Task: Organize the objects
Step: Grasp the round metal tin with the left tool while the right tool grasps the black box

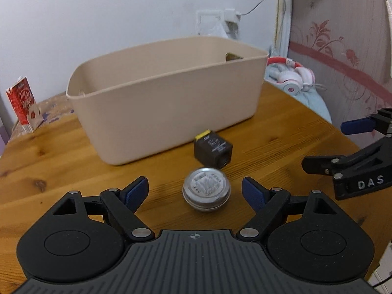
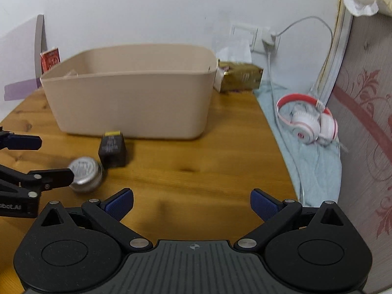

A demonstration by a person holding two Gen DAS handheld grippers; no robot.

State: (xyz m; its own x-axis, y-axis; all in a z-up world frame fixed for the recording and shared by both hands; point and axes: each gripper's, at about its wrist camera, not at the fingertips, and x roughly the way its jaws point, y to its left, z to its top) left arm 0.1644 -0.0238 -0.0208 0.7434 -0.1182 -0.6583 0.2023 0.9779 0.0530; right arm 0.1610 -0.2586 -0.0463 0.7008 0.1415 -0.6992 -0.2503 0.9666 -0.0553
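Observation:
A small round silver tin [image 1: 206, 193] lies on the wooden table [image 1: 61, 152], just ahead of my left gripper [image 1: 196, 191], whose blue pads stand wide open either side of it without touching. Behind the tin sits a small black box [image 1: 212, 150] with a yellow end. A beige plastic bin [image 1: 166, 100] stands further back. My right gripper [image 2: 192, 204] is open over bare wood, right of the tin [image 2: 85, 174] and the black box [image 2: 112, 150]. The bin [image 2: 132, 103] is ahead of it. The left gripper [image 2: 36, 158] shows at the left edge of the right wrist view.
A red carton [image 1: 23, 104] stands at the table's back left. White and red headphones [image 2: 310, 120] lie on a light blue cloth [image 2: 316, 166] off the table's right edge. A gold packet [image 2: 241, 78] sits behind the bin. A charger [image 2: 269, 39] is plugged into the wall.

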